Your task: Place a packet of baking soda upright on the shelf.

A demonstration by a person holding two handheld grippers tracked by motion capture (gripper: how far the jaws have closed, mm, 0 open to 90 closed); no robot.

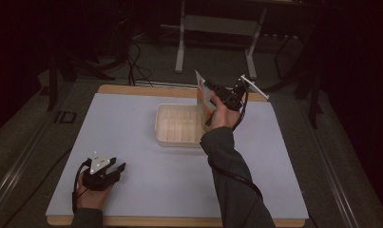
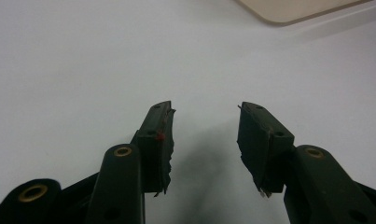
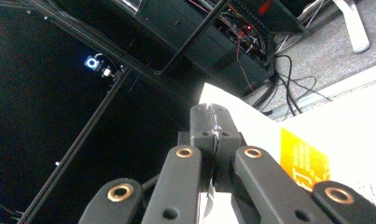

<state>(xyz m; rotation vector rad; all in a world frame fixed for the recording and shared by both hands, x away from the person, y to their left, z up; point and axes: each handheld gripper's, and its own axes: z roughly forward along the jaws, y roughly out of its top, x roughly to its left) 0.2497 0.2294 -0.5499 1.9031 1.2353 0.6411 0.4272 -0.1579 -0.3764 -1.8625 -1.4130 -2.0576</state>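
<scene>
My right gripper (image 1: pixel 208 85) is lifted above the far right end of a pale plastic container (image 1: pixel 158 124). It is shut on the top edge of a thin white packet with an orange-yellow label (image 1: pixel 202 100), which hangs upright over that end. In the right gripper view the jaws (image 3: pixel 213 112) pinch the packet (image 3: pixel 297 154) flat between them. My left gripper (image 1: pixel 119 166) rests low on the white mat near the front left corner, open and with nothing in it. Its jaws (image 2: pixel 204 109) stand apart over bare mat, with a corner of the container (image 2: pixel 293 7) farther off.
A white mat (image 1: pixel 146 185) covers a wooden tabletop (image 1: pixel 132 89). Beyond the far edge are the grey legs of another table (image 1: pixel 181 42) and loose cables (image 1: pixel 134 61) on the floor. The surroundings are dark.
</scene>
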